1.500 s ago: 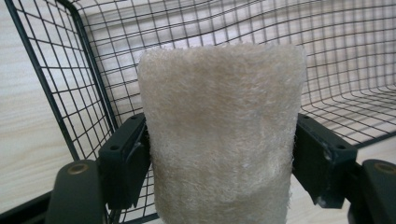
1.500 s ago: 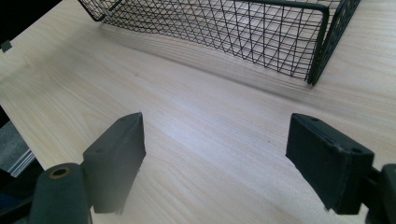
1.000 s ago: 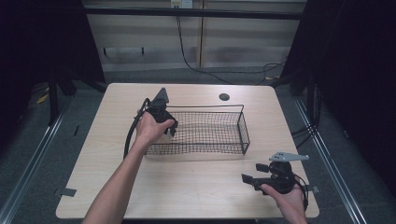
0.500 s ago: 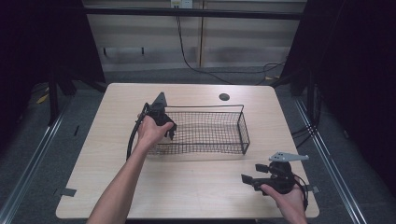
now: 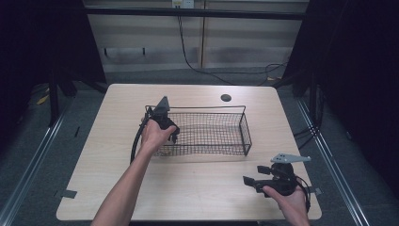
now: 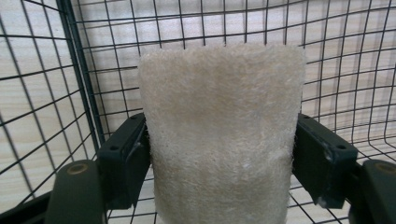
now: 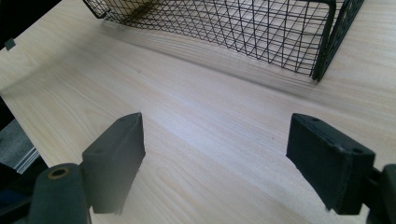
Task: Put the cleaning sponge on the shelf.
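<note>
While clamped, pale fibrous sponge (image 6: 219, 135), upright.

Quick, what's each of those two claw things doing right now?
Left gripper: closed on a pale fibrous pad, inside the wire basket.
Right gripper: open, holding nothing, over the table.

The left forearm (image 5: 127, 186) reaches forward from the desk's near edge; its hand (image 5: 154, 134) tilts the left gripper (image 6: 219, 154) downward, jaws clamped on a pale pad (image 6: 219, 130). The right gripper (image 7: 215, 154) lies near the near right corner, jaws spread wide.
</note>
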Action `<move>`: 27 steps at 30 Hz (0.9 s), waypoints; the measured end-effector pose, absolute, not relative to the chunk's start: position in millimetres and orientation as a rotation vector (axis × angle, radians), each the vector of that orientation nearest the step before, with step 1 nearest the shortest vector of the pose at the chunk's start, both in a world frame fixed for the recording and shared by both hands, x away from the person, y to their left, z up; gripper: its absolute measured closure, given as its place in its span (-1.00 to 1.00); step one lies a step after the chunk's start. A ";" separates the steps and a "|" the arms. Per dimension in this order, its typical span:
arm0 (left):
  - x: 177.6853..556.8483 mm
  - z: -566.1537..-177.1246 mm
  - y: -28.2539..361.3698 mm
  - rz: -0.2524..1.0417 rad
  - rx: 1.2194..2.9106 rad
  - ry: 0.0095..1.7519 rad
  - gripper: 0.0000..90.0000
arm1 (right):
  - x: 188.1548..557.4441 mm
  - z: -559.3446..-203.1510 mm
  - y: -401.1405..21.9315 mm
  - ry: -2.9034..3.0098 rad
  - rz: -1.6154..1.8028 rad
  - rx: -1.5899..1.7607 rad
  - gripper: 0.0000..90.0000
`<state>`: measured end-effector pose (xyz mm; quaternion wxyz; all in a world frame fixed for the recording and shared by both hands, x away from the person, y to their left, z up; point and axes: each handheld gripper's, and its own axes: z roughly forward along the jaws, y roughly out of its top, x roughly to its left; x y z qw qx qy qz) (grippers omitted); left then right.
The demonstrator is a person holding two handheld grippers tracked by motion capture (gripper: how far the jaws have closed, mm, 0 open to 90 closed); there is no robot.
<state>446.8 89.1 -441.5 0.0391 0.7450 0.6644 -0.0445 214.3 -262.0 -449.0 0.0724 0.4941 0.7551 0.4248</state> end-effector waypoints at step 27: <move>447.9 -442.5 96.6 -0.233 2.240 1.998 -0.58 | 214.8 -449.3 -262.4 2.267 1.270 1.493 -0.59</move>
